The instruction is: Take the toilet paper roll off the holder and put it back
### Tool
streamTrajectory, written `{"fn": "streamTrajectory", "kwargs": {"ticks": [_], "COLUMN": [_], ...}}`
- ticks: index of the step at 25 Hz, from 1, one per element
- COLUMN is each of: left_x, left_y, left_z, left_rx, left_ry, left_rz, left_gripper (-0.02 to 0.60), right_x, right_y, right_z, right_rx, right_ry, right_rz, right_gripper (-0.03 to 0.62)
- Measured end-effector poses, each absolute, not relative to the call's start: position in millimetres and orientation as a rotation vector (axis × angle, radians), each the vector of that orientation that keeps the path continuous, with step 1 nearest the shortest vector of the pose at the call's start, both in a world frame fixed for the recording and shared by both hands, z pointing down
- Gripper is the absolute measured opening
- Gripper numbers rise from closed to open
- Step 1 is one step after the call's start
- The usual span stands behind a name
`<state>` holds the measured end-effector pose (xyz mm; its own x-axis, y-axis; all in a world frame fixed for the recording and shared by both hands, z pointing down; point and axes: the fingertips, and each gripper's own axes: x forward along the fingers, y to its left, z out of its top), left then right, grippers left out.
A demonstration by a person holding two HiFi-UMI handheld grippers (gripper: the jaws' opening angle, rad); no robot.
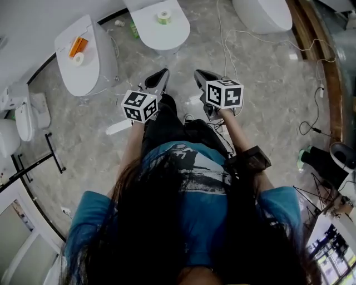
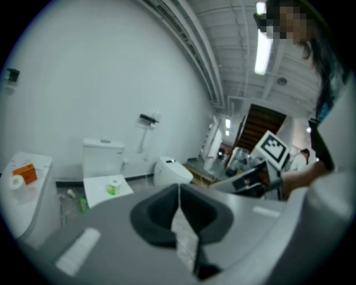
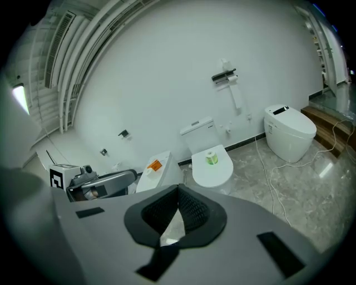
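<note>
Left gripper (image 2: pixel 179 188) and right gripper (image 3: pixel 178 190), both clenched shut and empty, face the black wall-mounted paper holder (image 3: pixel 225 77) up-right of the white lidded toilet (image 3: pixel 218 173); the right gripper looks nearer.

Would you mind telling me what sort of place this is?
Probably a bathroom showroom or test room: several toilets stand along one wall, a paper holder hangs on it, and cables trail across the floor.

The toilet paper roll (image 1: pixel 163 17), white with a green band, stands on end on a closed white toilet lid (image 1: pixel 167 36) at twelve o'clock, well apart from the dark wall-mounted holder (image 3: pixel 225 78).
</note>
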<state>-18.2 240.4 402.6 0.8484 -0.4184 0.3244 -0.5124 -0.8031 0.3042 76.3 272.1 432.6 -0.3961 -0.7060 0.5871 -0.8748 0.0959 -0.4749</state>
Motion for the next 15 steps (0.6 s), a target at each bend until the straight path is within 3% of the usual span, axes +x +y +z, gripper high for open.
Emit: {"fn": "streamTrajectory", "kwargs": {"ticks": [7,15], "left_x": [-14,-35], "left_y": [324,346], "left_z": [411,398], "left_rx": [2.611,2.611], "left_ry": [-0.742,-0.822], "left_rz": [0.395,0.383], "left_gripper": [0.000,0.000], "right_x": [72,45], "right_y": [331,347], "right_z": [438,430], "right_rx": [1.485,1.402], "right_ry": [-2.219,-2.279], "right_rz": [1.203,1.167], "right_gripper": [0.015,0.015]}}
